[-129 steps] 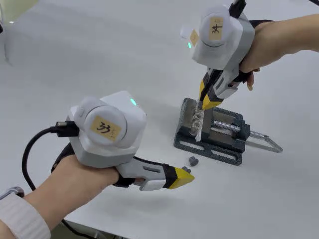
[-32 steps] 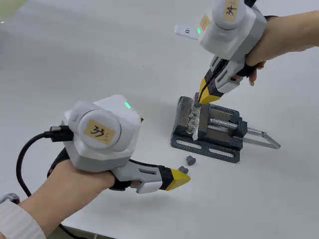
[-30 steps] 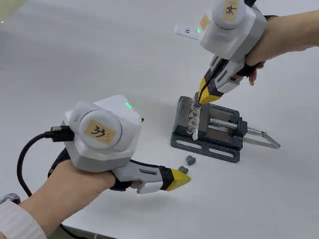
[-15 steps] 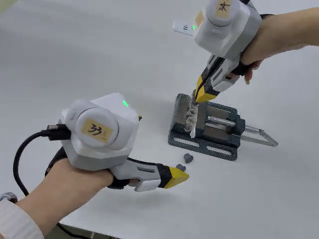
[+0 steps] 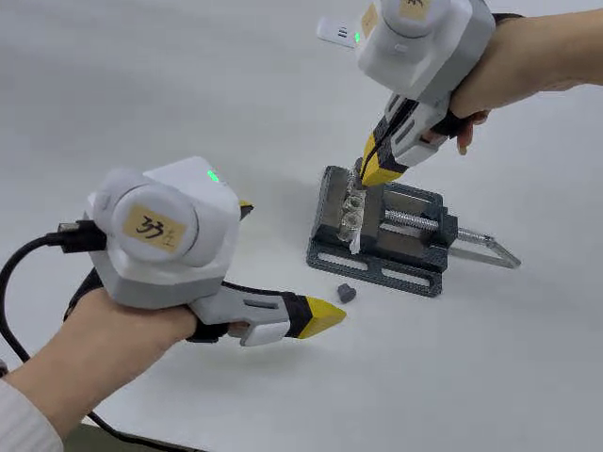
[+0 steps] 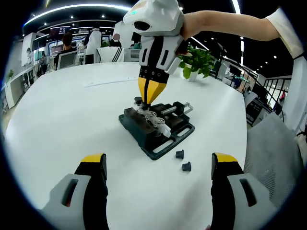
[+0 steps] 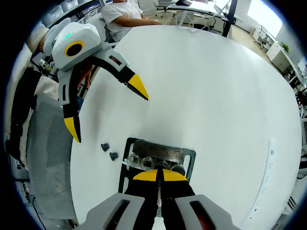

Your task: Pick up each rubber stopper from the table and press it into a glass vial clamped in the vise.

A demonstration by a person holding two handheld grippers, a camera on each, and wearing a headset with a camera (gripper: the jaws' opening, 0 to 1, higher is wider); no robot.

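A dark vise (image 5: 375,270) (image 6: 144,136) (image 7: 190,155) clamps a row of glass vials (image 5: 350,212) (image 6: 157,120) (image 7: 144,163). My right gripper (image 5: 369,177) (image 6: 148,98) (image 7: 159,175) points down at the far end of the row, jaws shut together, beside a dark stopper (image 6: 138,100) (image 7: 178,168) seated on the end vial. Two loose grey stoppers (image 6: 180,154) (image 7: 104,146) lie on the table in front of the vise; the head view has one (image 5: 346,293). My left gripper (image 5: 294,259) (image 6: 158,160) (image 7: 110,117) hovers open just short of them, holding nothing.
The vise's screw handle (image 5: 485,247) sticks out to the right. A small white device (image 5: 334,31) lies at the table's far side. A power strip (image 7: 268,177) runs along one table edge. People, chairs and a plant (image 6: 199,60) stand beyond the table.
The head view has shifted. My right gripper stays shut at the far end of the vials. My left gripper's tip has come slightly closer to the loose stoppers.
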